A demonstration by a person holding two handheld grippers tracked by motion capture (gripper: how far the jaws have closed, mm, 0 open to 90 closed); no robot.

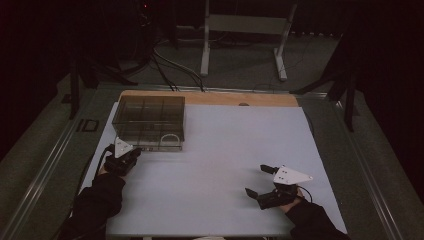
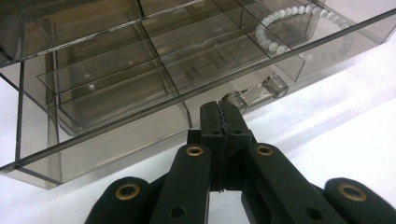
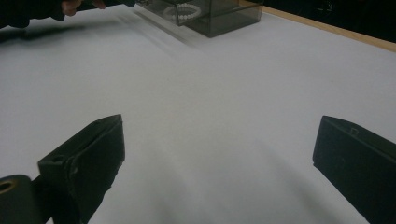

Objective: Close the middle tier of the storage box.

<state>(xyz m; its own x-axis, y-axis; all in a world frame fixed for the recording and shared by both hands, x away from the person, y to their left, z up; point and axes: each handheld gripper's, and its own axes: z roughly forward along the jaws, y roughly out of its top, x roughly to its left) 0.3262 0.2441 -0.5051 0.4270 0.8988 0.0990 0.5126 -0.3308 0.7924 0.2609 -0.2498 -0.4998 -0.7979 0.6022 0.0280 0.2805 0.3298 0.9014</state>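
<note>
The left tongs (image 2: 223,122) are fully closed, tips meeting at the clear plastic handle (image 2: 256,94) on the front of the smoky transparent plastic organiser box (image 1: 149,119), which stands at the far left of the white table (image 1: 225,165). Whether the tips pinch the handle's edge or merely touch it I cannot tell. A white beaded bracelet (image 2: 299,25) lies in a compartment of the box at its near right. The right tongs (image 1: 264,181) rest wide open and empty, well apart from the box. The step in hand looks like opening the drawer; next, a steady pull on the handle towards the person, with the right tongs perhaps bracing the box.
</note>
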